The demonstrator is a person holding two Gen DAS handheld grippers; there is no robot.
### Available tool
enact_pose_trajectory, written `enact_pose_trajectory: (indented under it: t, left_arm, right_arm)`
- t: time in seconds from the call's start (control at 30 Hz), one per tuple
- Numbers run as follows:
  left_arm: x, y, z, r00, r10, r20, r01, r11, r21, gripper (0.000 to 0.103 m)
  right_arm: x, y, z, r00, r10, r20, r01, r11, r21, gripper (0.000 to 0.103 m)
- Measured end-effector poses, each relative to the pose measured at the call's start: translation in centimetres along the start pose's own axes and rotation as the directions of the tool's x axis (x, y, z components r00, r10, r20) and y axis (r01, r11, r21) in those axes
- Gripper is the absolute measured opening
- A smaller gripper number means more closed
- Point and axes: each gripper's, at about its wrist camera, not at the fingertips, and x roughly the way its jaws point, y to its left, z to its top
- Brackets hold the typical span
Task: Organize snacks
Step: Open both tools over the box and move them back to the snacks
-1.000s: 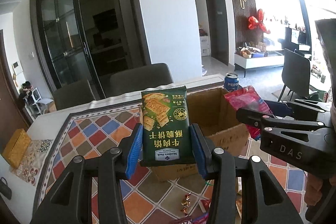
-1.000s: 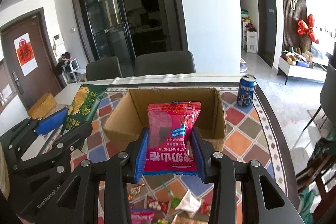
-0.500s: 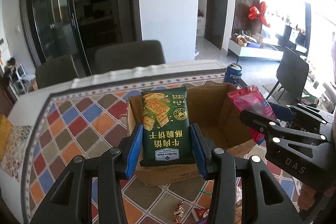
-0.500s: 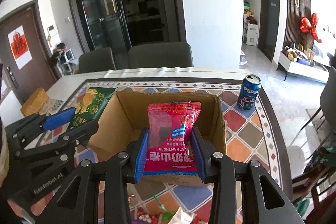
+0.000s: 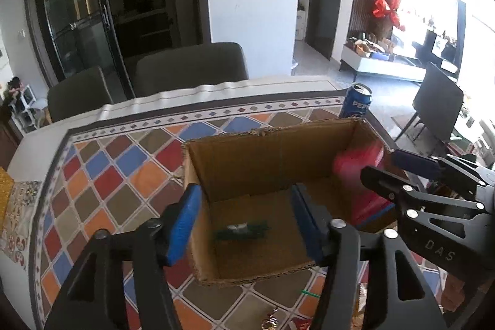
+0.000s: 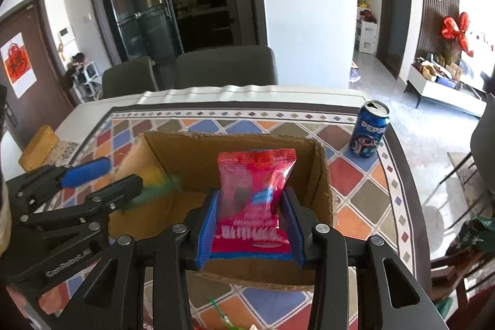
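An open cardboard box [image 5: 263, 144] [image 6: 321, 175] stands on the patterned tablecloth. My left gripper [image 5: 244, 221] is open over the box's left part, and the green cracker packet [image 5: 241, 232] is edge-on and blurred inside the box below it. In the right wrist view the green packet [image 6: 154, 190] is a falling blur beside the left gripper [image 6: 105, 175]. My right gripper [image 6: 250, 225] is shut on a pink hawthorn snack bag [image 6: 253, 194], held above the box's right part; the bag [image 5: 359, 172] looks blurred in the left wrist view.
A blue Pepsi can [image 6: 369, 133] [image 5: 355, 107] stands on the table behind the box at right. Loose snack wrappers [image 5: 278, 320] lie at the near table edge. Grey chairs [image 6: 225, 67] stand behind the table. A yellow box [image 6: 37, 147] sits at far left.
My left gripper opened and let go of the green cracker packet, which dropped into the box. Both grippers moved forward over the box. The right gripper still holds the pink bag.
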Motion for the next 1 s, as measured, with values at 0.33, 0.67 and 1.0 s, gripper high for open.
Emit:
enact_pose_trajectory:
  t: [0.33, 0.67, 1.0]
  left_arm:
    - [-3.9, 0.0, -1.5, 0.996, 0.058, 0.061, -0.058, 0.998, -0.007, 0.068]
    - [-10.1, -0.2, -4.5, 0.978, 0.062, 0.198, -0.058, 0.998, -0.028, 0.079]
    - [-13.0, -0.8, -8.8, 0.971, 0.081, 0.225, -0.079, 0.997, -0.021, 0.084]
  right_arm:
    - [-2.6, 0.3, -1.9, 0.999, 0.014, 0.029, -0.015, 1.0, 0.015, 0.053]
    - [-7.6, 1.5, -4.8, 0.992, 0.048, 0.113, -0.047, 0.999, -0.019, 0.053]
    - [-10.3, 2.8, -8.3, 0.986, 0.081, 0.148, -0.075, 0.996, -0.048, 0.053]
